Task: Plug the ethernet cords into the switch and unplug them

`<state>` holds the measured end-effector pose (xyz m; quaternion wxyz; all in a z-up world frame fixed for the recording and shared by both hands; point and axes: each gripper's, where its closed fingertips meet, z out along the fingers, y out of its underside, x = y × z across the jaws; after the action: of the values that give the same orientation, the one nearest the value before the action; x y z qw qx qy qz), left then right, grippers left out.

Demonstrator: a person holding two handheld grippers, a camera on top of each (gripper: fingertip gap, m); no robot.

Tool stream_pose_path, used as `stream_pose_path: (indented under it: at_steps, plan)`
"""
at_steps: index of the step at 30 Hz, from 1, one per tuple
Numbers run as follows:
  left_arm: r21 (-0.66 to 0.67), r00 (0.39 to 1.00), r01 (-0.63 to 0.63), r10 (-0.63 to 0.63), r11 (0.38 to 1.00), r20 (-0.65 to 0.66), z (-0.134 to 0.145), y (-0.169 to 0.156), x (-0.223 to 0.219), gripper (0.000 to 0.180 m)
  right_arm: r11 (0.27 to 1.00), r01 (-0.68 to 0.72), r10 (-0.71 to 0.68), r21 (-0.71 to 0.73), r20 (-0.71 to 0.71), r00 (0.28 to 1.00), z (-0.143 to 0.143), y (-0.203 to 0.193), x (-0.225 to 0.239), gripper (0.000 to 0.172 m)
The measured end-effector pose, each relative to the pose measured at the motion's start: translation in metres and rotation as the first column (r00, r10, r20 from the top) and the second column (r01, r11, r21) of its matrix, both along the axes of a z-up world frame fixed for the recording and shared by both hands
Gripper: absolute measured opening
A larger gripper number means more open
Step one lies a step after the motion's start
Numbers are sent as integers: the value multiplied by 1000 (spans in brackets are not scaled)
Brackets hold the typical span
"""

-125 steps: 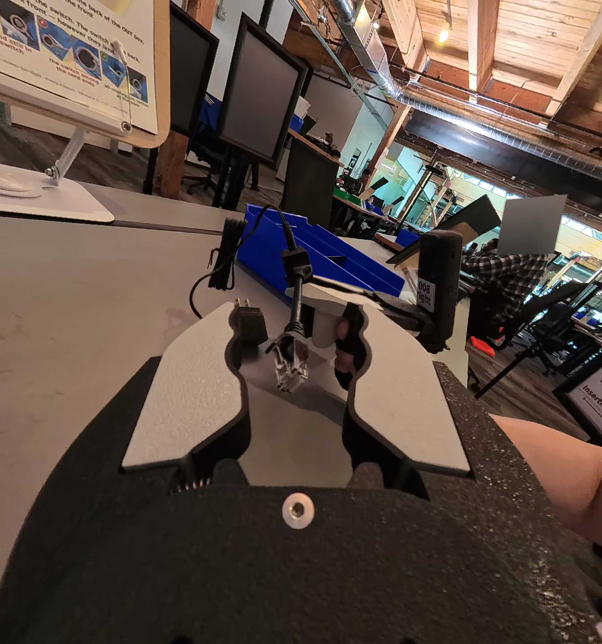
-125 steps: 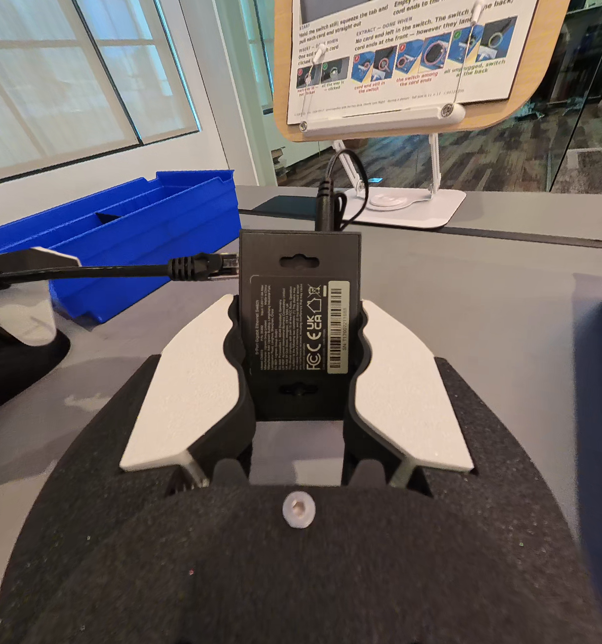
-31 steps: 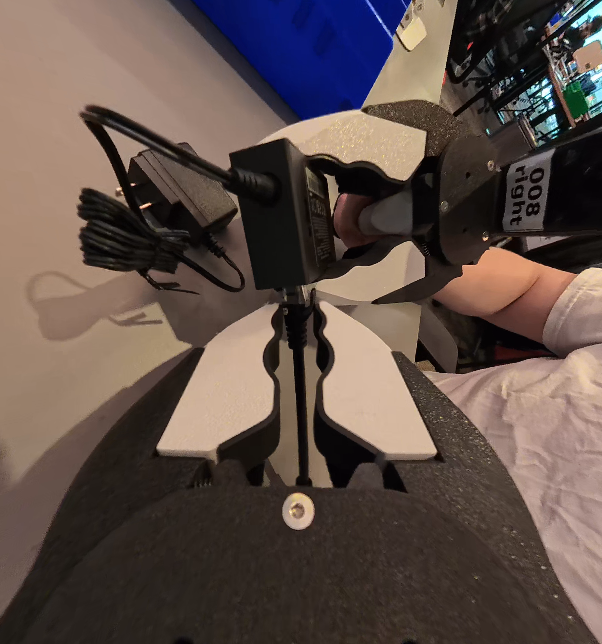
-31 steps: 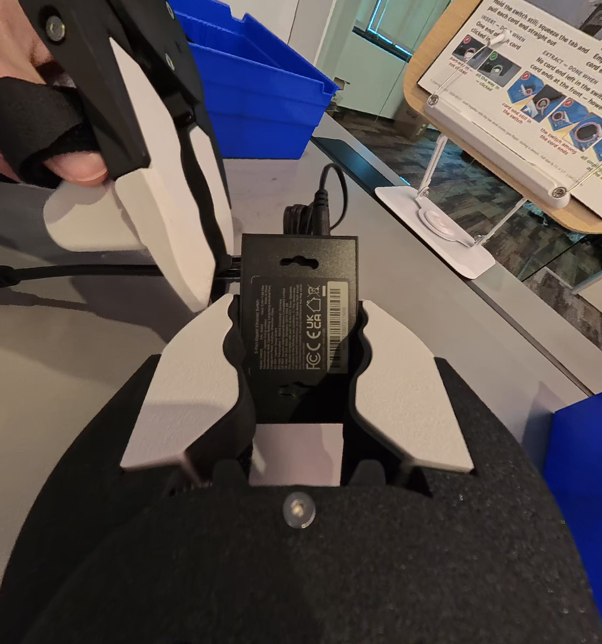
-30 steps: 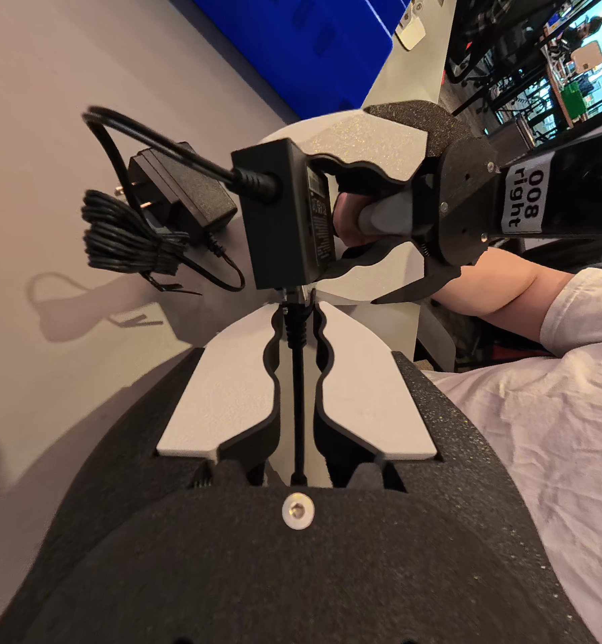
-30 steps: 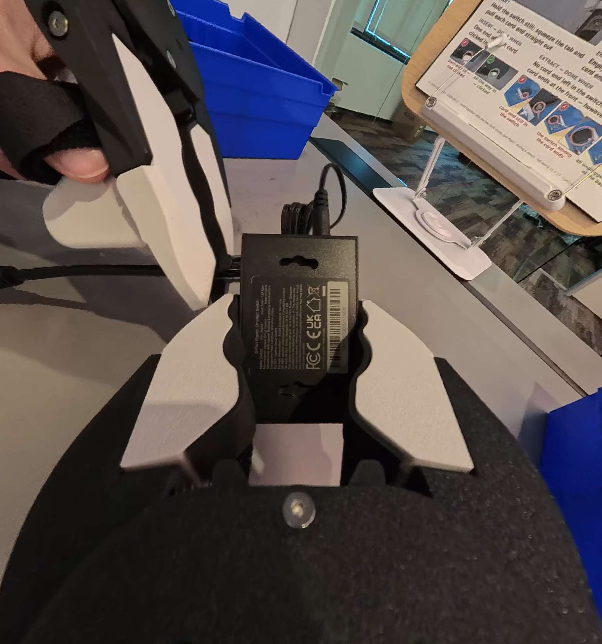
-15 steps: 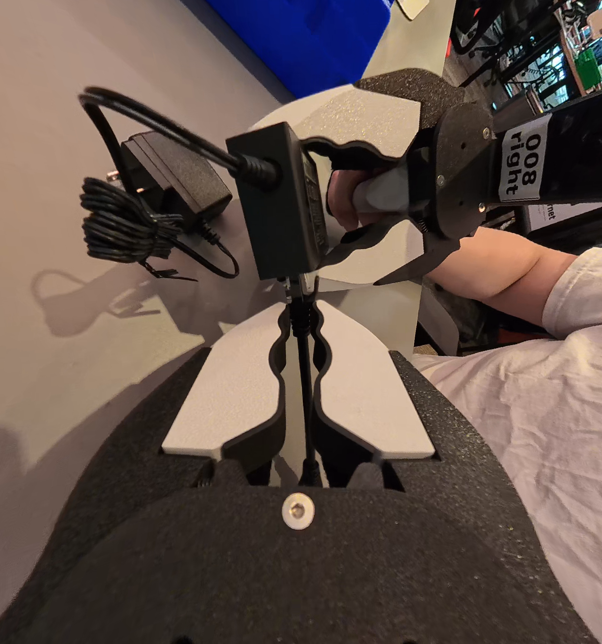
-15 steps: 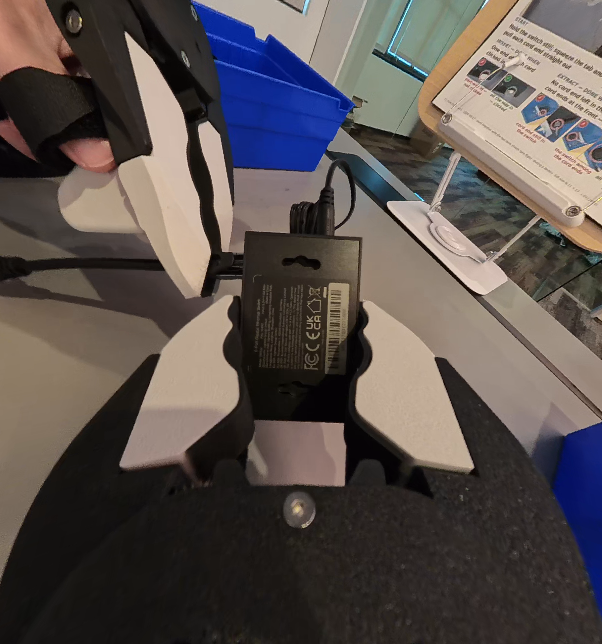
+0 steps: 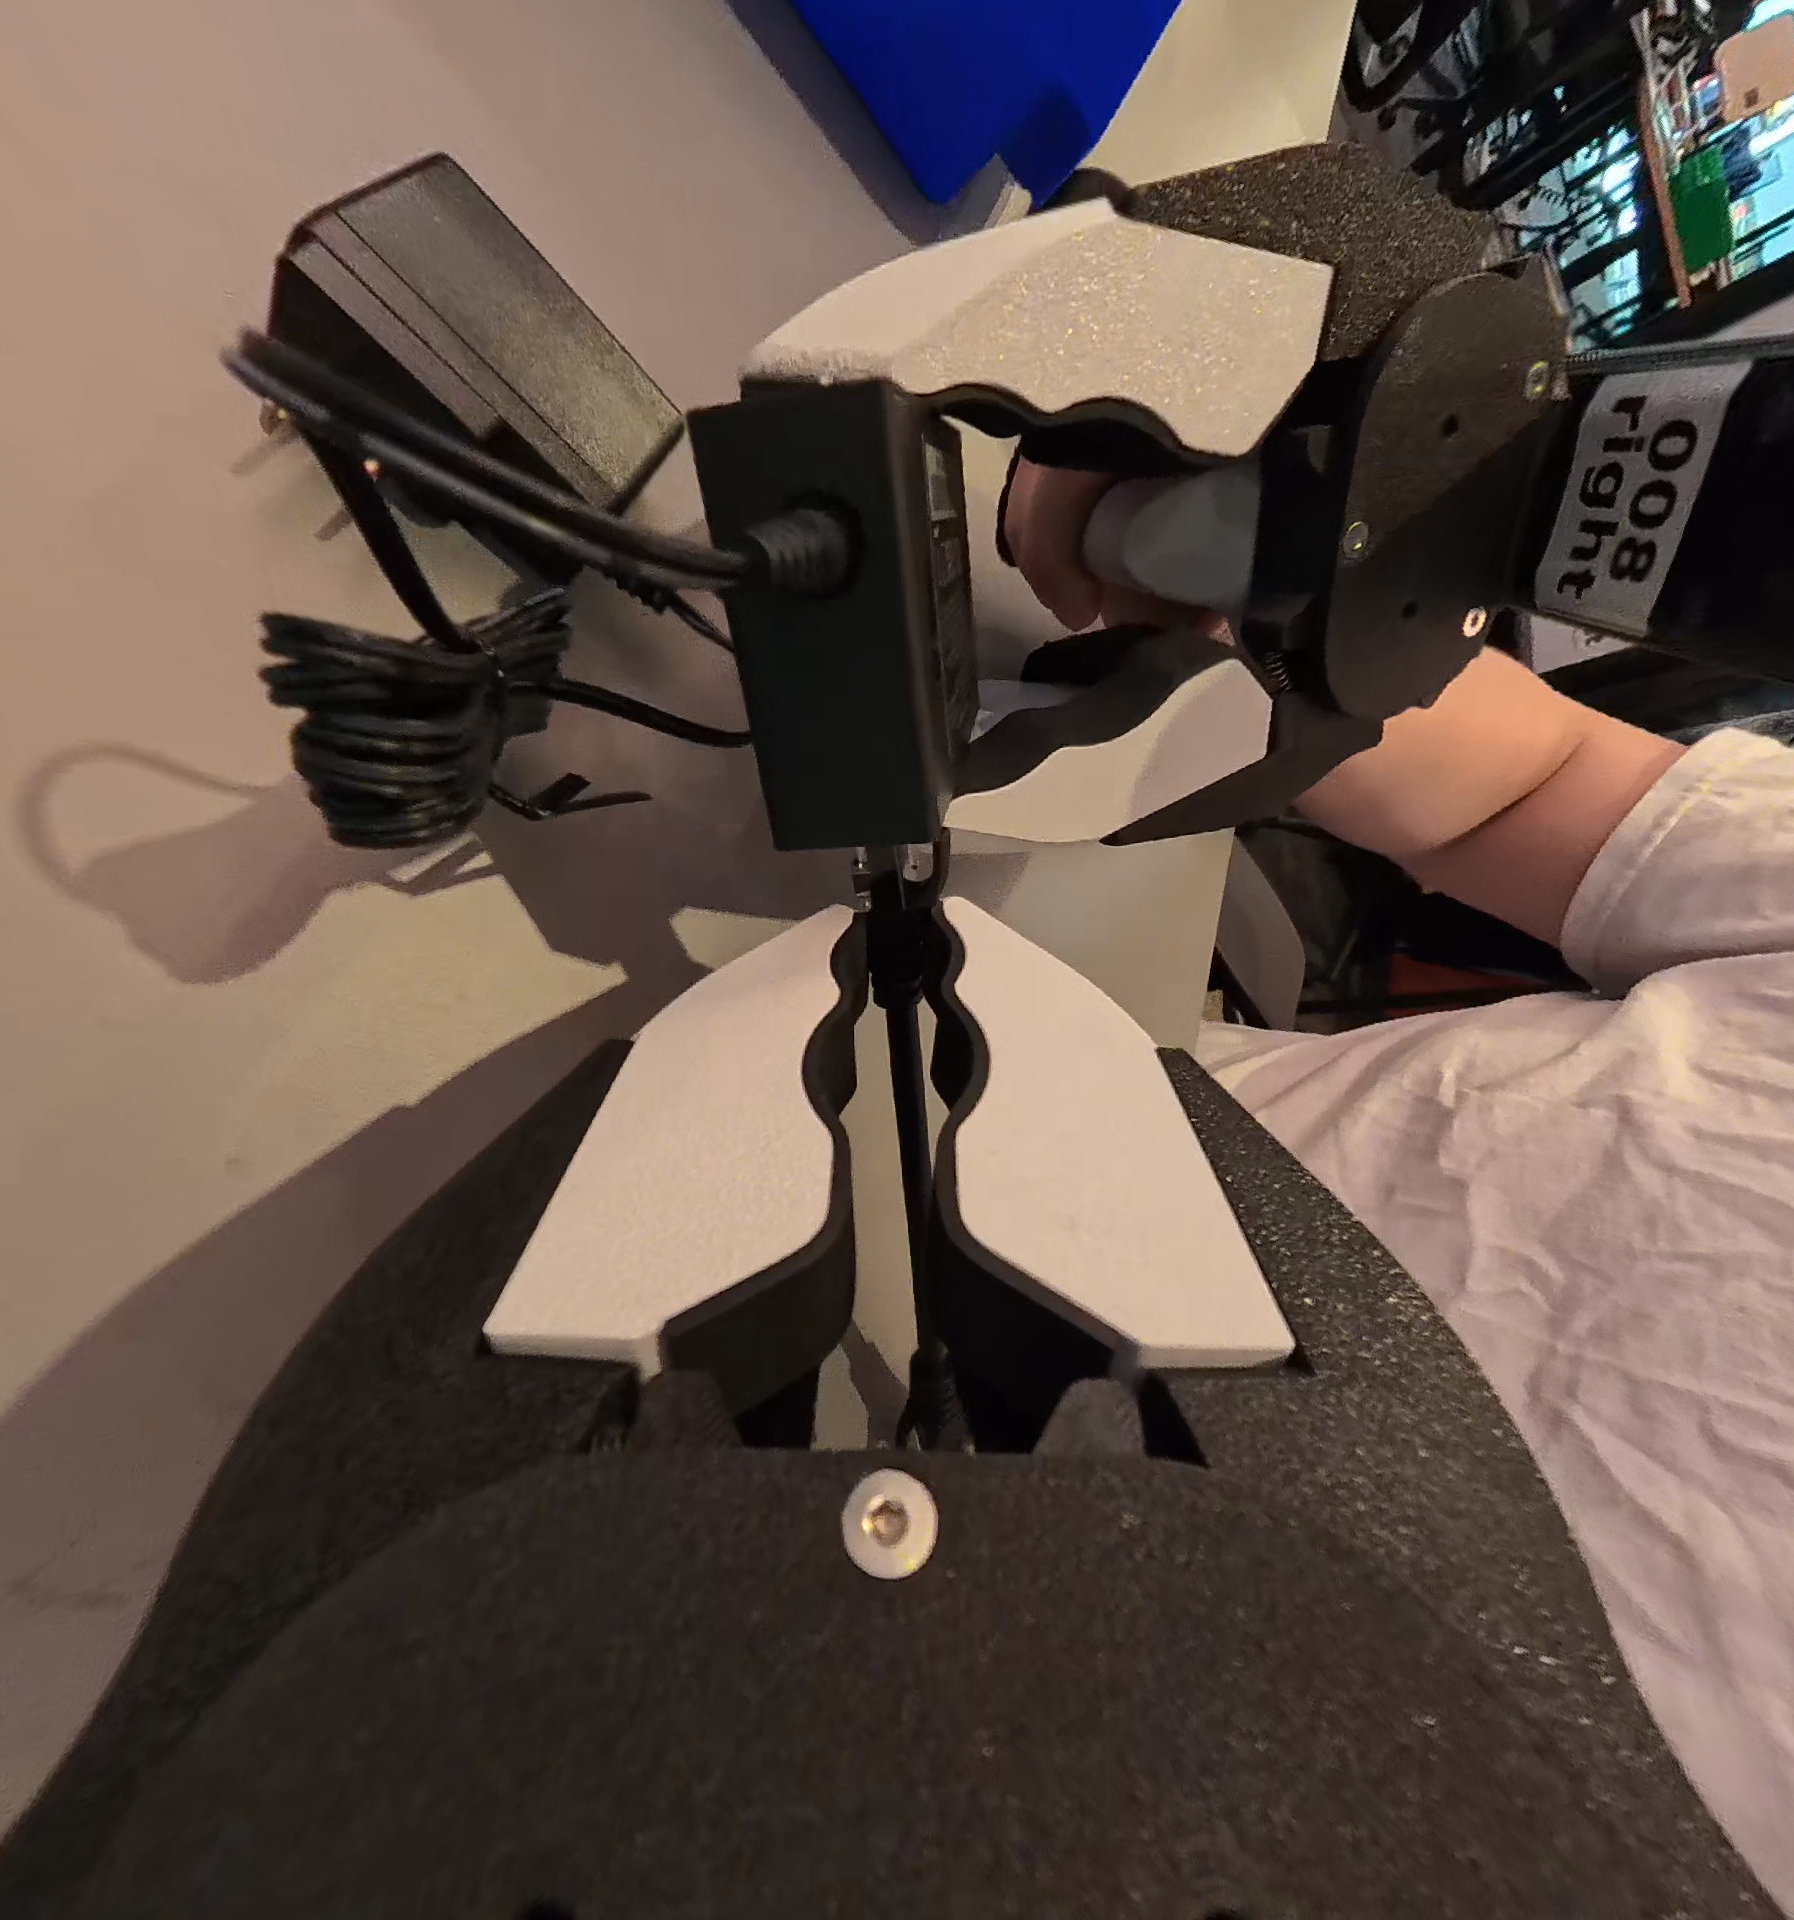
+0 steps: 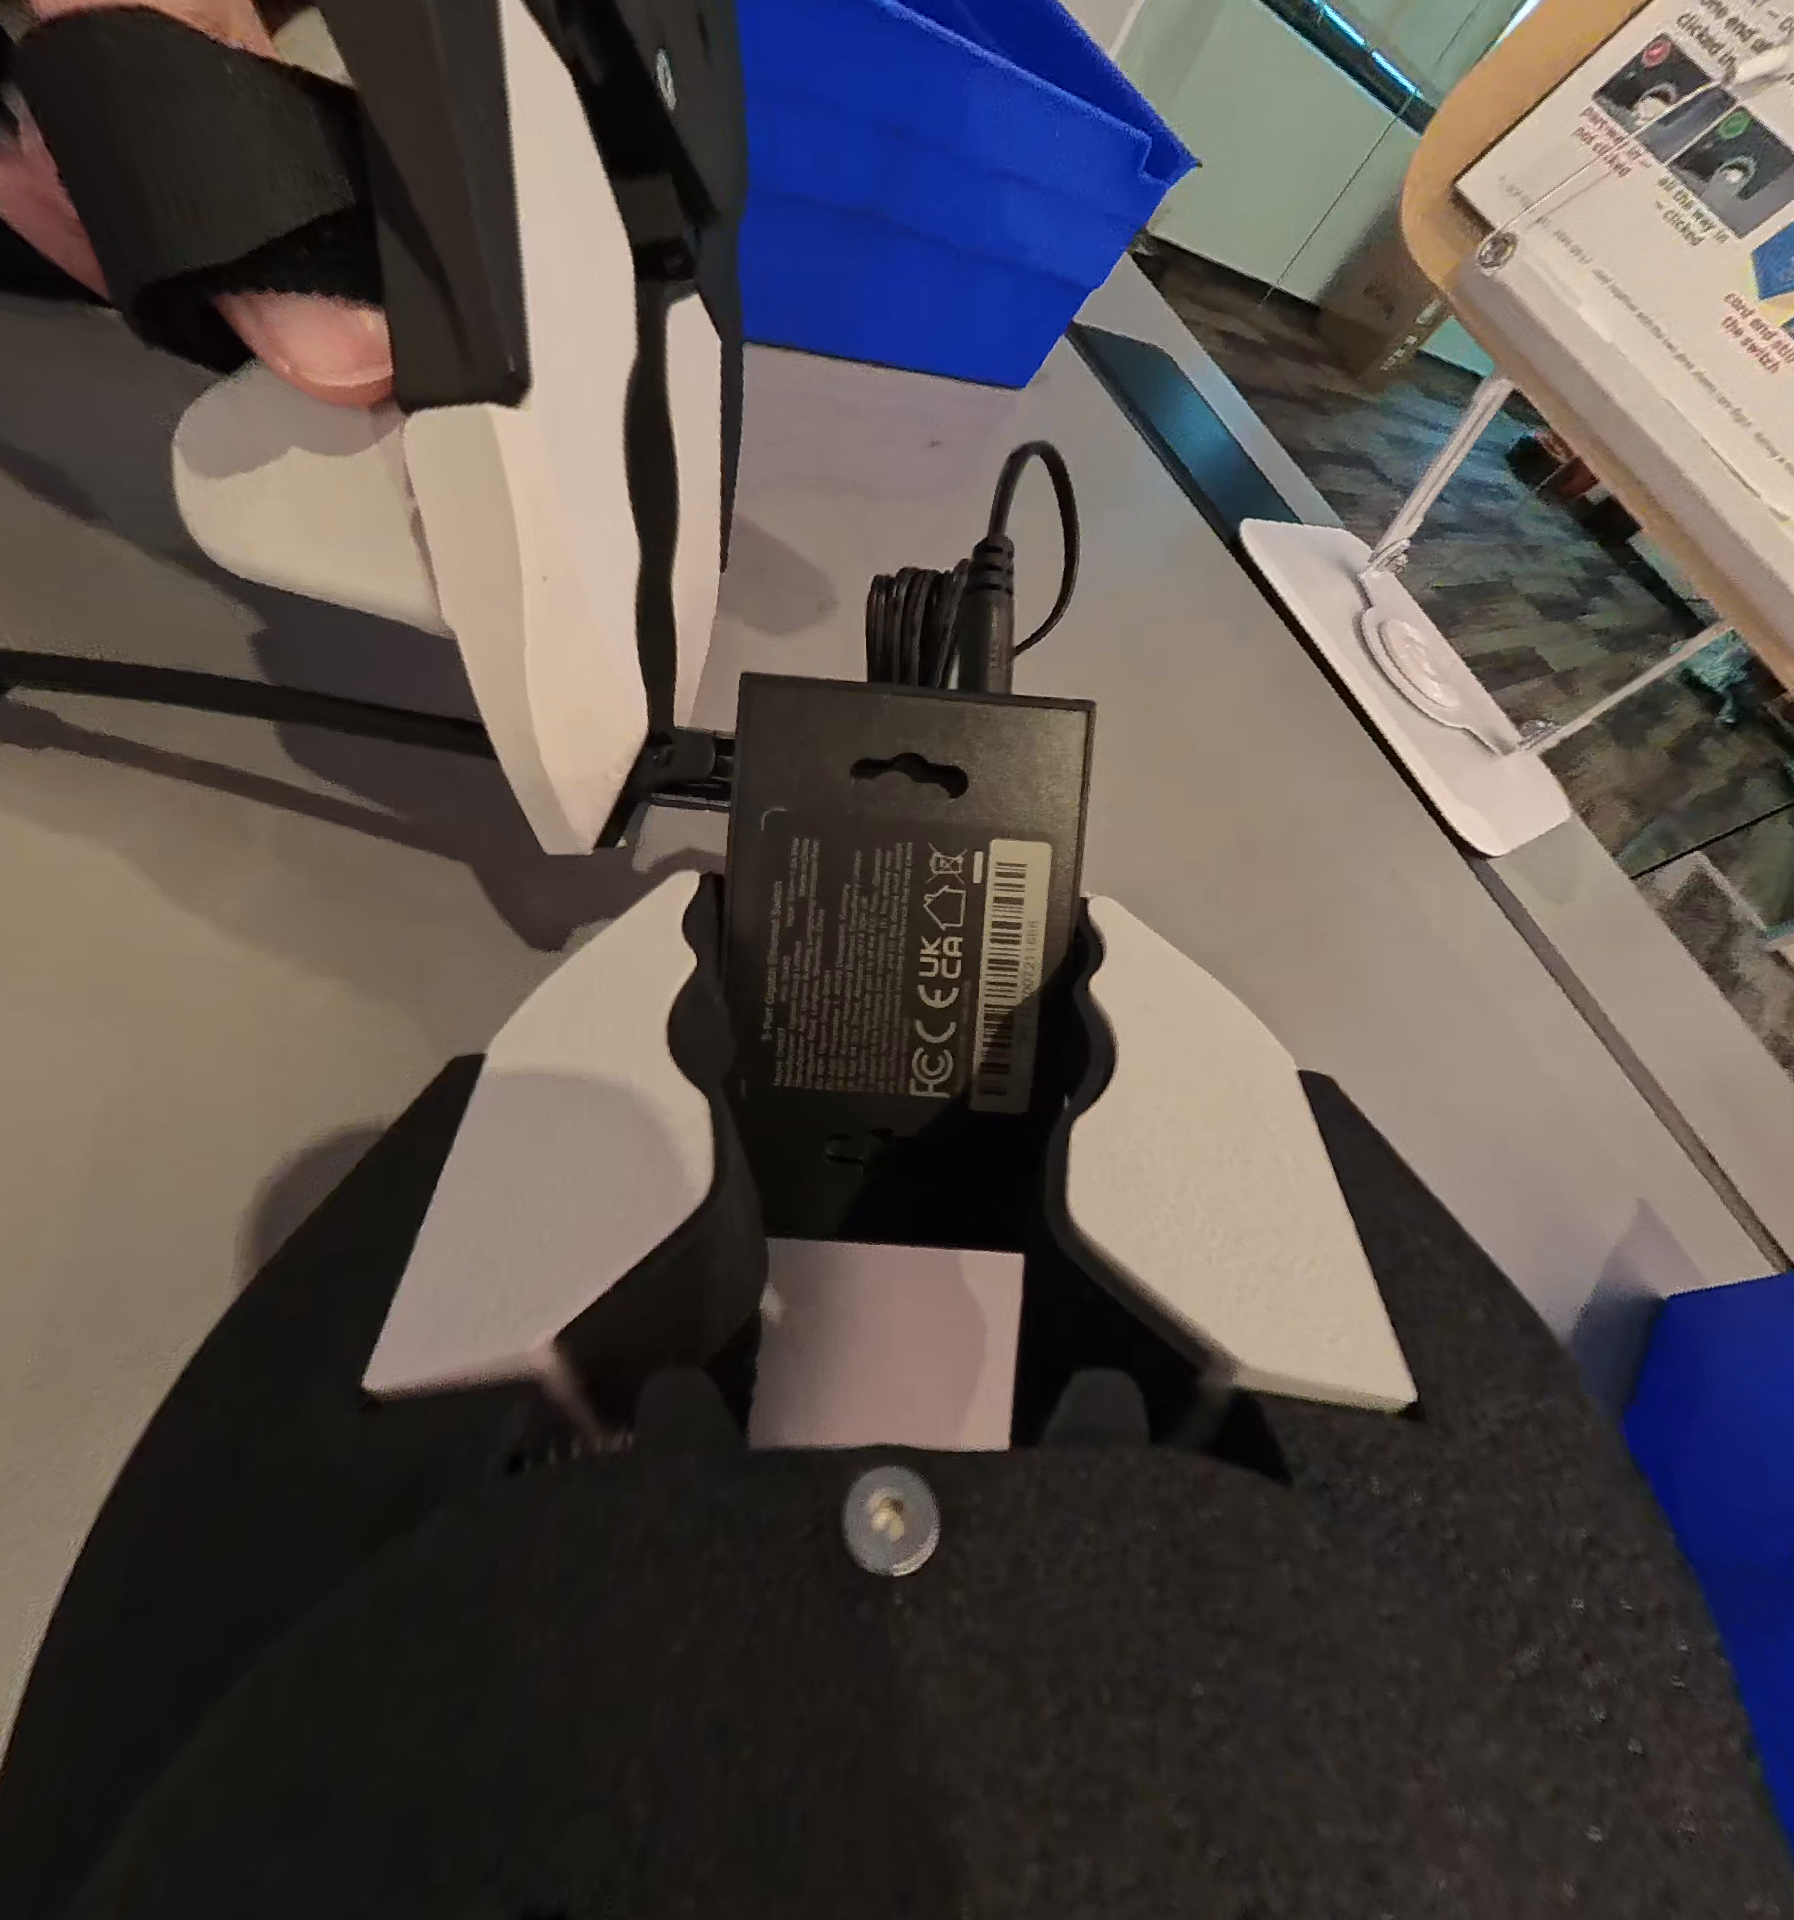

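Switch (image 10: pixel 908 935) is sitting clamped in my right gripper (image 10: pixel 898 977), above the grey table (image 10: pixel 197 987). I'm pinching the black ethernet cord (image 9: pixel 908 1122) narrow with my left gripper (image 9: pixel 898 951), plug (image 9: pixel 898 873) at the switch's port. Power adapter (image 9: pixel 467 322) is lying beyond.

In the lower middle of the frame, the right tool (image 10: pixel 898 935) clamps a black switch (image 10: pixel 908 935) by its two side edges. At upper left the left tool (image 10: pixel 654 769) holds an ethernet cord (image 10: pixel 197 681) at the switch's left side. Blue bins (image 10: pixel 924 208) sit on the grey worktop (image 10: pixel 197 987) behind.
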<state>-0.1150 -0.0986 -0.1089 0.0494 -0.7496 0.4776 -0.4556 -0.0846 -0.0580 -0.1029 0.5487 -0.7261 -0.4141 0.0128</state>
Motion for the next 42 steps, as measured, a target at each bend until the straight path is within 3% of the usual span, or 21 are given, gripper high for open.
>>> stream_pose_path:
  at_steps: [24, 27, 30, 36, 40, 42]
  plan:
    - [12, 1000, 0, 0, 1000, -14, -6, 3, -1, 9, 999, 30, -29, -29, 33, 999, -7, 1, -2, 61]
    - [61, 1000, -10, 10, 998, 12, -4, 8, 4, 10, 999, 48, -48, 3, 56, 997, -3, 6, 3, 61]
    - [132, 999, -28, 22, 991, 49, 8, 15, 11, 11, 997, 81, -80, 14, -8, 997, 8, 13, 10, 61]
    - [255, 1000, -30, 29, 967, 7, 8, 14, 11, 33, 992, 123, -123, -16, -40, 992, 10, 18, 21, 61]
    - [292, 989, -141, 119, 946, 92, 25, 20, 3, 39, 978, 174, -190, -118, -134, 973, 7, 24, 35, 61]
    - [373, 976, -212, 176, 903, 128, 35, 28, -5, 46, 963, 191, -230, -190, -211, 950, 6, 28, 42, 61]
